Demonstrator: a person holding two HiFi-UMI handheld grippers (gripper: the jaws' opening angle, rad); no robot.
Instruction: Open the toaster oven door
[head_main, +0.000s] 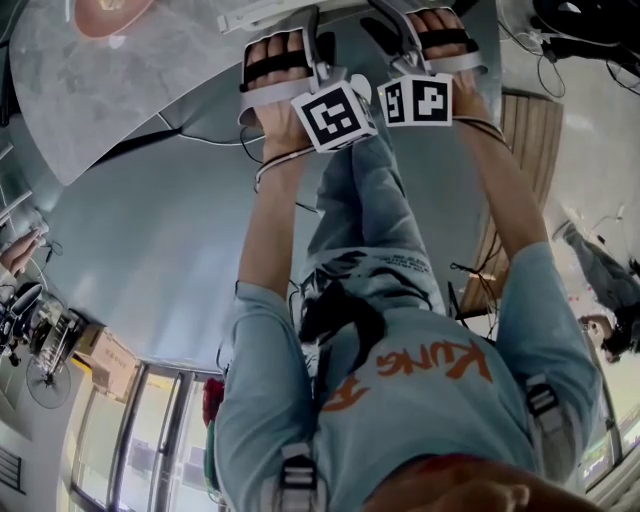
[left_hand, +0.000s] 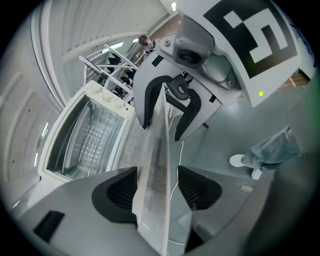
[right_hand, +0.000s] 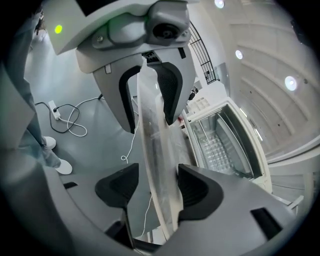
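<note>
Holding both hand-held grippers wide open astride the counter edge, gripping nothing.

Seeing the counter (left_hand: 155, 145) edge-on, running 12 to 6 o'clock between the spread jaws. Toaster oven (left_hand: 60, 135) sitting on it at 9 o'clock from the left hand-held gripper (left_hand: 159, 186) and 3 o'clock from the right hand-held gripper (right_hand: 159, 187), neither judged nearer. Showing only a bare wire rack (left_hand: 92, 140) inside; not telling whether through the glass or past an open door.

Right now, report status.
Left gripper, right gripper: fingers apart, unclamped, a thin pale slab edge-on between each pair. Toaster oven interior and rack in plain view. Nothing else between the fingers.
</note>
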